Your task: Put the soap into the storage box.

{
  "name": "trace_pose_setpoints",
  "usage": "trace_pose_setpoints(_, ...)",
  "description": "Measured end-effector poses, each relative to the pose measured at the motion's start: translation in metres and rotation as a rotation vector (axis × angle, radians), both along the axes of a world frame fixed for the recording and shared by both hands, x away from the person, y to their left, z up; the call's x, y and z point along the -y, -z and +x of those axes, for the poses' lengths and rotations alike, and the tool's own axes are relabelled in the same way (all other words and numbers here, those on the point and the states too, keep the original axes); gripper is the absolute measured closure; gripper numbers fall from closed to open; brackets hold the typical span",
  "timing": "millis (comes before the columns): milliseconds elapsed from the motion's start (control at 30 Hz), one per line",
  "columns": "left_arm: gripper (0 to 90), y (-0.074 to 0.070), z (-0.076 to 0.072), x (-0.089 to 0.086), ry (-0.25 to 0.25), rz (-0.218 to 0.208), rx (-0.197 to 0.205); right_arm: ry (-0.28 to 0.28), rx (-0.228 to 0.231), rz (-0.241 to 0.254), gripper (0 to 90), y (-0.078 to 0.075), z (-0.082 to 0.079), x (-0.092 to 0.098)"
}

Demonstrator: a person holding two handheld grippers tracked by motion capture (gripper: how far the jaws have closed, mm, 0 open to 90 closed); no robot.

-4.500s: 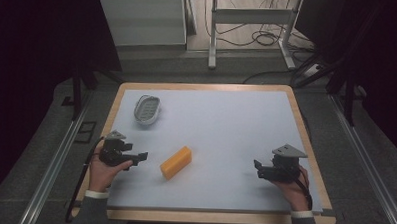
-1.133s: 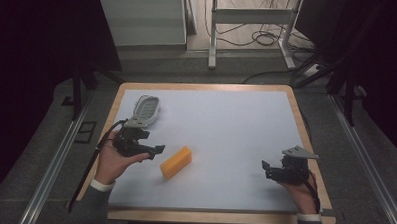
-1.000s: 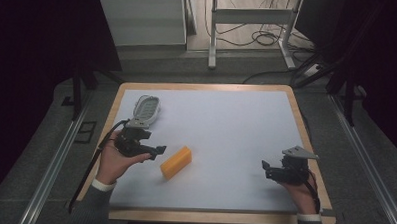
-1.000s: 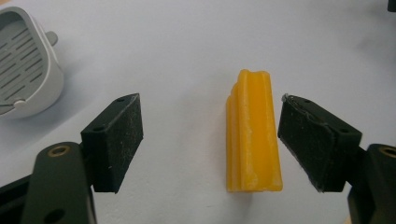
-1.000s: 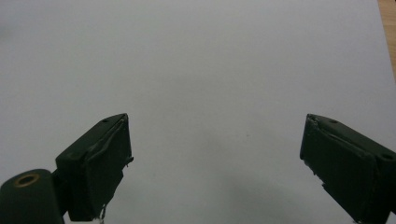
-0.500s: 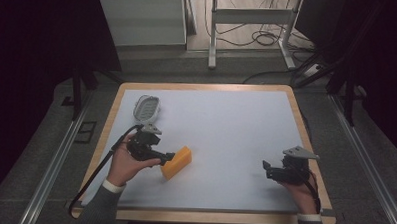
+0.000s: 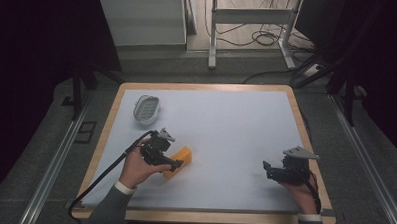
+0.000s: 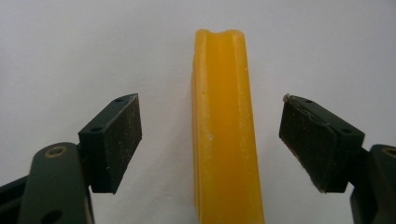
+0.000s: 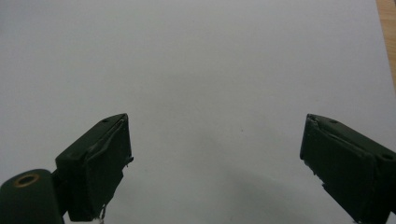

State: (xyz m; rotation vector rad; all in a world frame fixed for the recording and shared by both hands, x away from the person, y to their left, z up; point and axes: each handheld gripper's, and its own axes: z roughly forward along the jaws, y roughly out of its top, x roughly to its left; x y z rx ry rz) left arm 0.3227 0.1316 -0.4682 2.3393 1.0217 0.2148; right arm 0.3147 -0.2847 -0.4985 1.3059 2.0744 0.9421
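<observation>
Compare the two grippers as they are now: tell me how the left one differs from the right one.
The left gripper has the yellow block standing between its open jaws, untouched; the right gripper has nothing between its jaws, just bare white table. In the high view the left gripper sits at the block left of centre; the right gripper rests near the table's right edge. Both are open and hand-held.

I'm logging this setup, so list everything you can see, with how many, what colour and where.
yellow block: one, yellow, left part of the table, between the open jaws of the left gripper, untouched
oval dish: one, white-grey, far left of the table
table: one, pale top with wooden rim, centre
metal frame: one, pale grey, on the floor beyond the table
left gripper: one, black, over the yellow block, open
right gripper: one, black, near right of the table, open
</observation>
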Motion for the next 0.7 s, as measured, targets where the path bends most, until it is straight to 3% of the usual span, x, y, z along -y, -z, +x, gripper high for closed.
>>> trace_pose_setpoints(467, 23.0, 0.017, 0.007, 0.015, 0.012, 0.040, -0.040, 0.005, -0.001, -0.002, 8.9, 0.001, 0.001, 0.002)
trace_pose_setpoints(700, 28.0, 0.023, 0.008, 0.019, 0.007, 0.058, -0.051, 0.007, -0.001, -0.002, 8.9, 0.002, 0.001, 0.002)
